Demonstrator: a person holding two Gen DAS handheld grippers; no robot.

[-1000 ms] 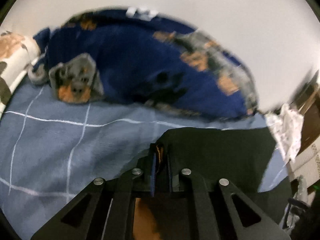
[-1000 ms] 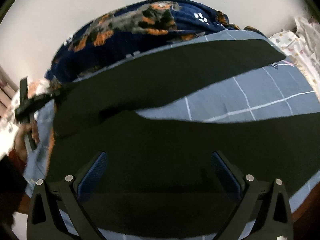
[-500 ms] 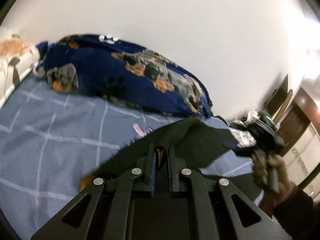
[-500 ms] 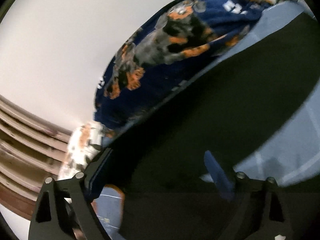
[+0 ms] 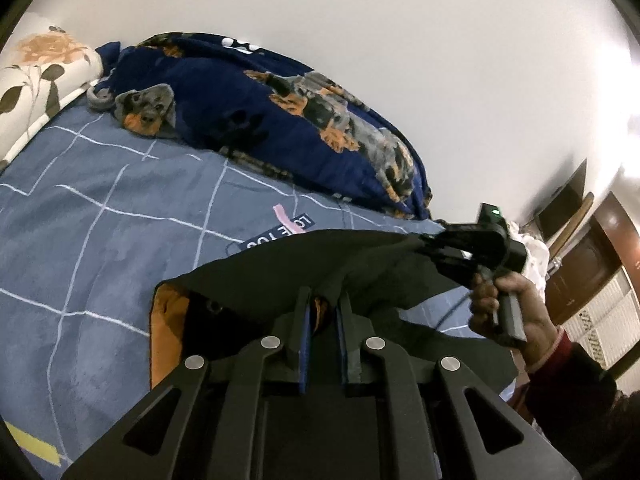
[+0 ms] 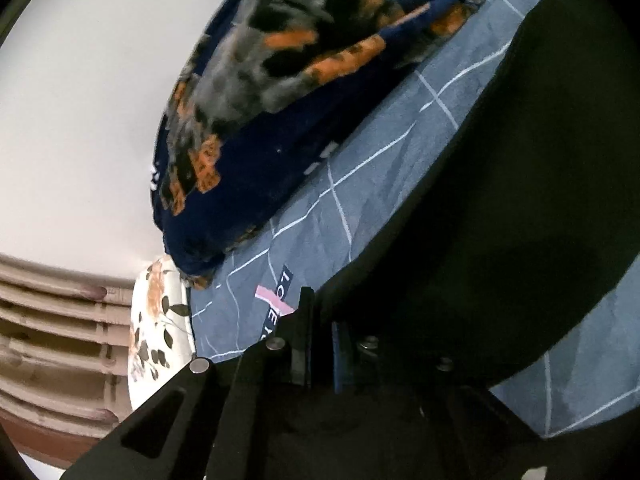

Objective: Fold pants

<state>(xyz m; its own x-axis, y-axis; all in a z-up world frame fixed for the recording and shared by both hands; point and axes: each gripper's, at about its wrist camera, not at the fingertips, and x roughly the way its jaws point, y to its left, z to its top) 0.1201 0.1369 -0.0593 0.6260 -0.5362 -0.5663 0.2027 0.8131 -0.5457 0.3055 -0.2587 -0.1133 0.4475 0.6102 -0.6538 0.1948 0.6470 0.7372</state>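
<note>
Black pants with an orange lining hang lifted above a blue checked bedsheet. My left gripper is shut on the pants' edge, the cloth pinched between its blue-padded fingers. In the left wrist view my right gripper is seen at the right, held by a hand, clamped on the far end of the pants. In the right wrist view the pants fill the right half and my right gripper is shut on their edge.
A navy dog-print blanket lies bunched along the white wall. A floral pillow sits at the bed's left end. Dark wooden furniture and white cloth stand beyond the bed's right end. A wooden headboard shows in the right wrist view.
My right gripper went from open to shut on the pants and tilted. Both grippers lifted the pants off the bed, and the left view swung up and right.
</note>
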